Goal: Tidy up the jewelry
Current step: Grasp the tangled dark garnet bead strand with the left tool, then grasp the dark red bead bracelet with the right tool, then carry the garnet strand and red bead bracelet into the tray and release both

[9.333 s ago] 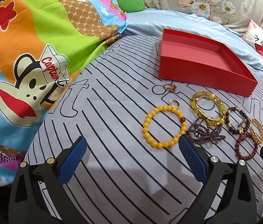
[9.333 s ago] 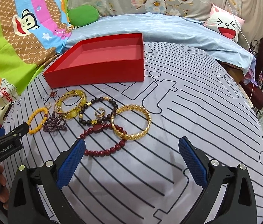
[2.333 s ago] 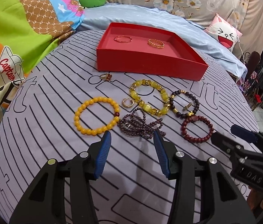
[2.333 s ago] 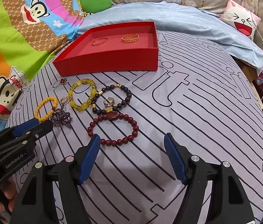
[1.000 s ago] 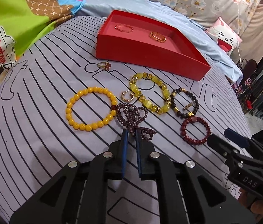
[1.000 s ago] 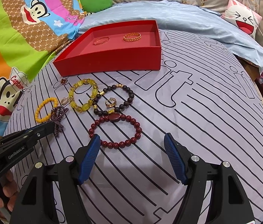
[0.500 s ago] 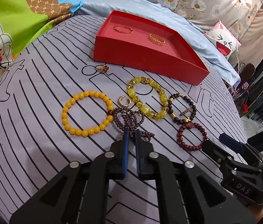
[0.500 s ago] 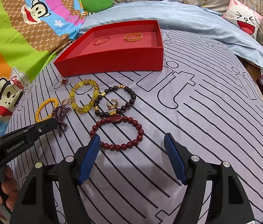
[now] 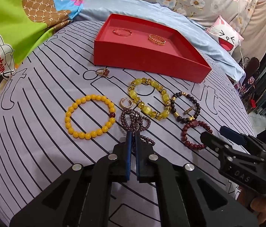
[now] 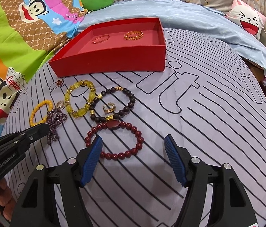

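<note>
My left gripper (image 9: pixel 132 134) is shut on a bunched purple bead strand (image 9: pixel 134 119) lying on the striped sheet. In the right wrist view, my right gripper (image 10: pixel 133 140) hangs over a dark red bead bracelet (image 10: pixel 138 145). Its jaws are closing, with the bracelet between them and the pads not pressing on it. A red tray (image 9: pixel 146 60) at the back holds two gold bangles (image 9: pixel 122 32) (image 9: pixel 157 39). A yellow bead bracelet (image 9: pixel 68 120), a yellow crystal bracelet (image 9: pixel 133 94) and a black bead bracelet (image 9: pixel 198 106) lie between.
A flower ring (image 9: pixel 103 72) lies before the tray, a gold hoop (image 9: pixel 126 103) by the purple strand, and a gold ring (image 10: pixel 109 108) inside the black bracelet. A cartoon blanket (image 9: pixel 19 19) is piled at left, a cat pillow (image 9: pixel 225 36) at back right.
The two gold bangles went from the sheet into the red tray. My left jaws closed fully on the purple strand. My right jaws narrowed and edged forward over the dark red bracelet.
</note>
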